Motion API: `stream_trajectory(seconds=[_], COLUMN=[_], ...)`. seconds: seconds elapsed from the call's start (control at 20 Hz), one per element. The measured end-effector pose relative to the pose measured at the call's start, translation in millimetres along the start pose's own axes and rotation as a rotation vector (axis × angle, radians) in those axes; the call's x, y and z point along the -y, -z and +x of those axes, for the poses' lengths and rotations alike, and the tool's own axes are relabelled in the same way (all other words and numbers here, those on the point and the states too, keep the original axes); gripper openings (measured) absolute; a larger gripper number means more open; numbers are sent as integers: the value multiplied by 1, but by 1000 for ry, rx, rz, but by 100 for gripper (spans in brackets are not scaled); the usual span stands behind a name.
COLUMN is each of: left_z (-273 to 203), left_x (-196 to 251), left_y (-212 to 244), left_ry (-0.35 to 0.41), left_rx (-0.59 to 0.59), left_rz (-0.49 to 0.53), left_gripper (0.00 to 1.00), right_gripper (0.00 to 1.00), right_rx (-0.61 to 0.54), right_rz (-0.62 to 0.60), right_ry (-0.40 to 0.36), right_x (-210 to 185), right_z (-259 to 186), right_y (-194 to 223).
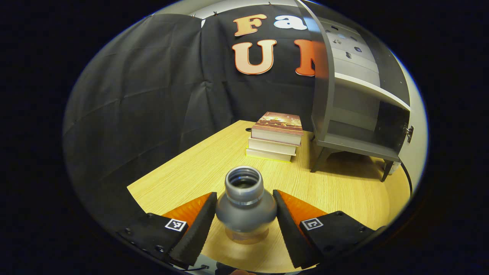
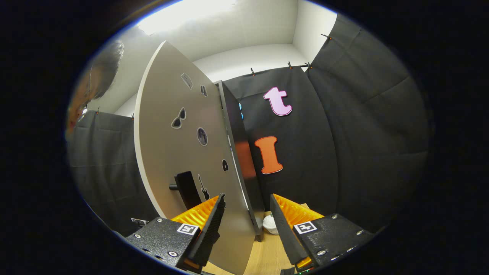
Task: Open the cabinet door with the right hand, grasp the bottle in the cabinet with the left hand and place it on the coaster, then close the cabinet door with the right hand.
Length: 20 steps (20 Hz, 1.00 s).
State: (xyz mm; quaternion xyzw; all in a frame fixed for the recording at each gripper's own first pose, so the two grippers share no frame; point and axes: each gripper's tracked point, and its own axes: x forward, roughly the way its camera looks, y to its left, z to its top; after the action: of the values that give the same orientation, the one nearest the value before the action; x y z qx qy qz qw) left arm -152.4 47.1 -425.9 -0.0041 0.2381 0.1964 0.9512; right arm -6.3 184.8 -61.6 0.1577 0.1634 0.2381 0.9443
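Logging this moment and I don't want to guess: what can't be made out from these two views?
- Coaster: left gripper view, something lies under the bottle, hidden by the bottle's body; cannot confirm it.
- Left tongs: whether the fingers touch the bottle is unclear.
- Cabinet interior: its right part is cut by the image edge.
- Right gripper view: the door covers the cabinet's inside; the white thing by its base is too small.

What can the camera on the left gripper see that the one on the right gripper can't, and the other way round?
Left gripper view: a grey bottle between the left gripper's fingers, a stack of books on the wooden table, and the cabinet's open compartment.

Right gripper view: the outer face of the open cabinet door with its dark handle, close to the right gripper, plus a small white object.

Both: the grey cabinet, the table and black cloth.
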Motion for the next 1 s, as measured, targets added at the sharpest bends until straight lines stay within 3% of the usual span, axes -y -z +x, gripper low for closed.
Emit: stream_trajectory(seconds=[0.05, 0.2, 0.4, 0.5, 0.75, 0.85, 1.0], left_z=[-1, -9, -25, -34, -61, -68, -74], left_x=[0, 0, 4, 5, -2, 2, 15], left_y=[-1, -9, -29, -41, -84, -105, -139], left_ry=[-1, -9, -5, -1, -13, 11, 56], left_rx=[-1, 3, 31, 52, 110, 133, 170], left_rz=[7, 29, 76, 92, 79, 75, 88], left_gripper=[94, 94, 93, 94, 93, 93, 93], right_gripper=[80, 76, 80, 76, 76, 80, 76], right_rx=[4, 13, 31, 35, 57, 63, 16], right_rz=[9, 13, 32, 29, 6, -1, -11], right_ry=[-6, -3, -17, -18, -17, -30, -77], right_x=[2, 8, 12, 15, 18, 16, 8], right_z=[-3, -3, -5, -8, -9, -11, -10], right_y=[1, 0, -2, 1, -4, -5, 6])
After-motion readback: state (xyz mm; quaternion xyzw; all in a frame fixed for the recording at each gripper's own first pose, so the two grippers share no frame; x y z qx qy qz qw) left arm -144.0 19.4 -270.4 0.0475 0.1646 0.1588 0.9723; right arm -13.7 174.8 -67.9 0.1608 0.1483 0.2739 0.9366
